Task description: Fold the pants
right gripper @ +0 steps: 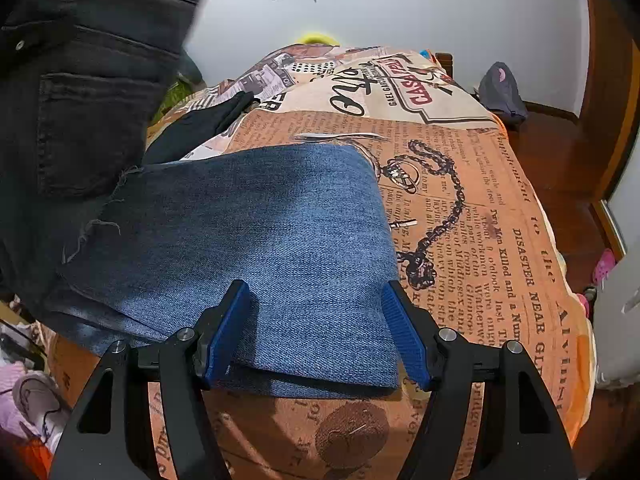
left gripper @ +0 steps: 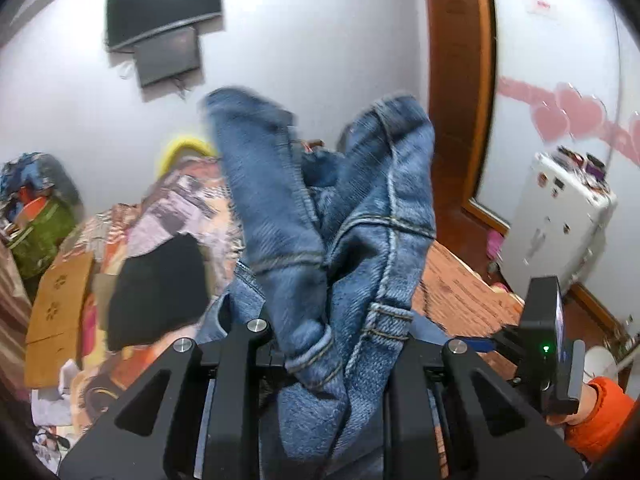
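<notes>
A bed covered by an orange newspaper-print bedspread point(right gripper: 500, 220) is filling both views. On it, a pair of faded blue denim pants point(right gripper: 260, 240) is lying partly folded, one flat layer doubled over another, its frayed hem toward the left. The left gripper point(left gripper: 316, 360) is lifting a bunched waistband end of the denim, its fingers hidden by cloth but apparently clamped on it. The right gripper point(right gripper: 316, 332) is hovering with blue-padded fingers point(right gripper: 404, 332) spread wide over the fold's near edge. Judging by this, folding is midway; the lifted end remains.
</notes>
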A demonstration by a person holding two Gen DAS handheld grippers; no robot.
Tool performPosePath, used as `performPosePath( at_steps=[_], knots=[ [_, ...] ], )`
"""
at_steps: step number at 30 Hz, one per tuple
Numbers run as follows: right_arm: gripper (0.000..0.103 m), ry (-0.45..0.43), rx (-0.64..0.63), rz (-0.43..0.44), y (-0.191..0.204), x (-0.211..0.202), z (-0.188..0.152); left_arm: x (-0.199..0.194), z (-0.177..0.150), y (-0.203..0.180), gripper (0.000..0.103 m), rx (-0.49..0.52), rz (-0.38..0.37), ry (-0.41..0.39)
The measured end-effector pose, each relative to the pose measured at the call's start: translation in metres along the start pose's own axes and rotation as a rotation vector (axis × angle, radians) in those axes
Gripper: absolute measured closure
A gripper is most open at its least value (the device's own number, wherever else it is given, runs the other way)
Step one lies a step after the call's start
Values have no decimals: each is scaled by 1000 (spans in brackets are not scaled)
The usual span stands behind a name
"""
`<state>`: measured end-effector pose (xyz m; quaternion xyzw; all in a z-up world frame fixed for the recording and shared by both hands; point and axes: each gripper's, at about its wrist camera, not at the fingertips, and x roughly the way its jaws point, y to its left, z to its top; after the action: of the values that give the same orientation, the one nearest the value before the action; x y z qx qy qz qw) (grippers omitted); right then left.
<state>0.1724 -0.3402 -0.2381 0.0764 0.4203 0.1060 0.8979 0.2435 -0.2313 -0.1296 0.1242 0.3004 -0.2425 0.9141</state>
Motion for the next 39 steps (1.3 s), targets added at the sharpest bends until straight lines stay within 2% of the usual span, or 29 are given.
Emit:
performPosePath(
  at_steps=[5,8,11,18,29,39],
  knots=[
    [37,-6,11,17,-4,0,0,44,-14,-20,86,-7,-65,126],
    [37,-10,12,27,-5,-4,0,56,-26,-37,86,13,-72,171],
    [37,-16,26,39,-9,-12,-2,63,-35,-50,86,57,-47,185],
    [37,-43,45,21,-19,-38,-14,63,-42,-63,82,73,-5,237],
    [37,-50,49,-7,-20,-52,-23,51,-50,-69,78,62,47,277],
    [37,-66,73,-11,-22,-60,-28,40,-51,-63,77,14,54,306]
  ],
)
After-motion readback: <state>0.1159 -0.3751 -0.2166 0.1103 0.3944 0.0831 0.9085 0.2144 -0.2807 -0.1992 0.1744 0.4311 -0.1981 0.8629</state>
